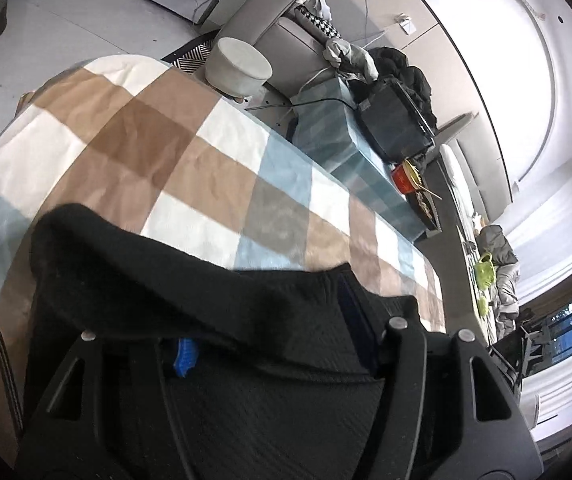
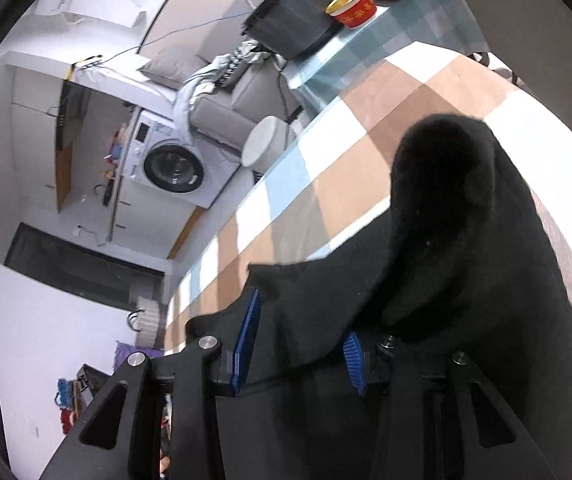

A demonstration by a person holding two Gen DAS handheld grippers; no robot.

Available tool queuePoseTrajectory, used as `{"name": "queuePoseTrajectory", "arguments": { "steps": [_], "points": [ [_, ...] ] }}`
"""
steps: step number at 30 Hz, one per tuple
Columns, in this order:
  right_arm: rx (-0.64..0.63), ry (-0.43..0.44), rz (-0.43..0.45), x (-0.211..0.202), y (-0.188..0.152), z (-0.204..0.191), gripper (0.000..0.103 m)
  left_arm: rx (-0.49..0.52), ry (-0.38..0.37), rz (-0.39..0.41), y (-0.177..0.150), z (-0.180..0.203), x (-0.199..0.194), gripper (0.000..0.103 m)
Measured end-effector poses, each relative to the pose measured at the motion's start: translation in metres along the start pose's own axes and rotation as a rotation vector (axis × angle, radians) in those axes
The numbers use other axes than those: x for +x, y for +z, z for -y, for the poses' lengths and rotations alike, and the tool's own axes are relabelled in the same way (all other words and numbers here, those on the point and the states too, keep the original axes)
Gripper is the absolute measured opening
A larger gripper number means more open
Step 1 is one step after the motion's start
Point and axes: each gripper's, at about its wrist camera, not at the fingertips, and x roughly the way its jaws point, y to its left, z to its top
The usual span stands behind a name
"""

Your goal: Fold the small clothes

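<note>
Two tongs (image 1: 270,344) (image 2: 301,344) — both spread — straddle one black garment (image 1: 214,280) on one checked cloth (image 1: 146,128).

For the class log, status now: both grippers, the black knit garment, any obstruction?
Left gripper and right gripper: black knit garment between both jaws, grip unclear. Garment over checked tablecloth. Nothing obstructing.

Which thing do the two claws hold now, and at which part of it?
Black knitted garment lies between the fingers of both the left claw and the right claw, along its near edge; whether the pads press it cannot be told.
</note>
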Motion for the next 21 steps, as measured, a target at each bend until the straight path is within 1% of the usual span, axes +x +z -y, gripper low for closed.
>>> {"name": "queuePoseTrajectory", "arguments": {
  "steps": [2,4,6,8,10,12,14,17,18,19,21],
  "points": [
    [-0.02,-0.011,0.007,-0.002,0.001,-0.004,0.04,-0.006,-0.006,0.009,0.005,0.0,0.002,0.057],
    [-0.076,0.0,0.026,-0.012,-0.002,-0.014,0.04,-0.008,-0.002,0.023,0.009,-0.001,0.001,0.057],
    [-0.107,-0.001,0.02,-0.018,-0.005,-0.021,0.041,-0.01,-0.002,0.036,0.012,-0.001,-0.003,0.057],
    [-0.114,-0.005,-0.001,-0.022,-0.011,-0.025,0.041,-0.023,-0.005,0.049,0.012,-0.003,-0.01,0.057],
    [-0.112,0.0,-0.027,-0.022,-0.026,-0.026,0.041,-0.031,-0.009,0.058,0.012,-0.002,-0.016,0.057],
    [-0.138,-0.023,-0.069,-0.017,-0.041,-0.03,0.041,-0.023,-0.01,0.065,0.01,0.001,-0.024,0.057],
    [-0.169,-0.044,-0.091,-0.012,-0.053,-0.034,0.041,-0.011,-0.011,0.076,0.009,0.006,-0.032,0.057],
    [-0.144,-0.111,-0.111,-0.002,-0.058,-0.028,0.041,0.005,-0.012,0.085,0.009,0.012,-0.042,0.057],
    [-0.131,-0.109,-0.112,0.003,-0.057,-0.026,0.041,0.009,-0.014,0.085,0.009,0.014,-0.045,0.057],
    [-0.13,-0.098,-0.096,0.005,-0.055,-0.026,0.041,0.012,-0.012,0.083,0.01,0.015,-0.047,0.057],
    [-0.117,-0.103,-0.073,0.011,-0.049,-0.026,0.042,0.01,-0.014,0.083,0.01,0.016,-0.048,0.057]
  ]
}}
